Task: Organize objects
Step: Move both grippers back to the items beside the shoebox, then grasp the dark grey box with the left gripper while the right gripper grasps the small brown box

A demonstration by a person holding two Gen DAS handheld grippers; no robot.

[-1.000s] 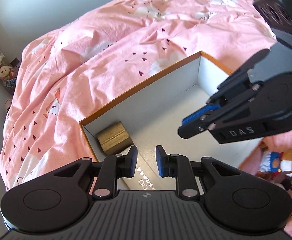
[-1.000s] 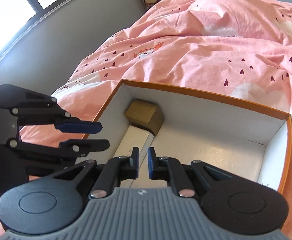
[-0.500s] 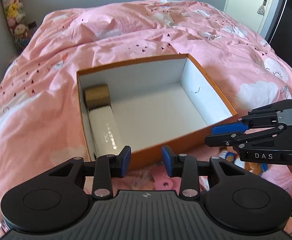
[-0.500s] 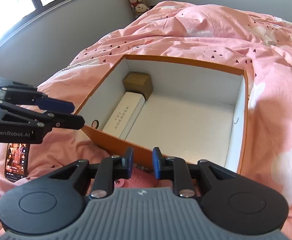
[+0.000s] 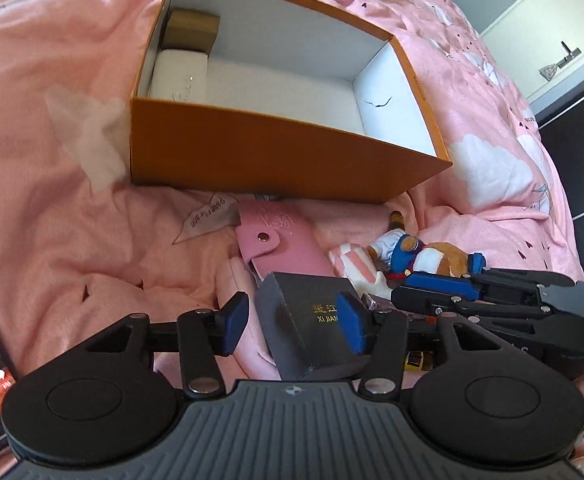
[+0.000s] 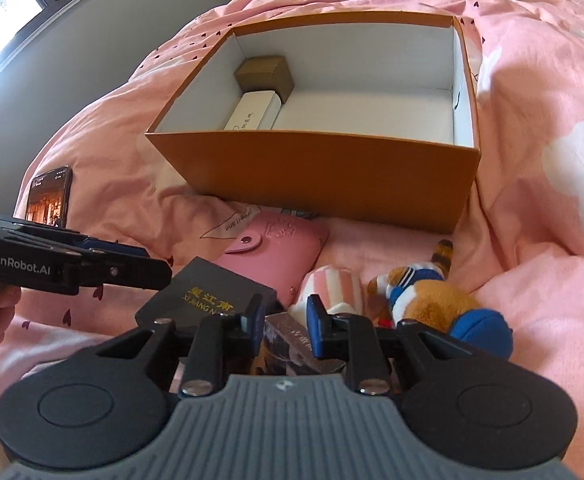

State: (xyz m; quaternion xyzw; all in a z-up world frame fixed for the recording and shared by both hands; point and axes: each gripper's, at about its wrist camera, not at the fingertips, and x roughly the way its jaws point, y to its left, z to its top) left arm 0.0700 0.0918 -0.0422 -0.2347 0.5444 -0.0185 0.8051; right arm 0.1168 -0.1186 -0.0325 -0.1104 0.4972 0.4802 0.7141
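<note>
Black box [image 5: 308,320]: on the bedcover in front of the orange box [image 5: 251,152], between the left gripper [image 5: 292,320] jaws, just opened wide (unpressed). Centre, then close squarely.

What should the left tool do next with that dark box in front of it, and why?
Probably close on it. The left gripper, whose jaws have just been opening, has the dark box between them, one pad apart from it. The orange box beyond has room.
</note>
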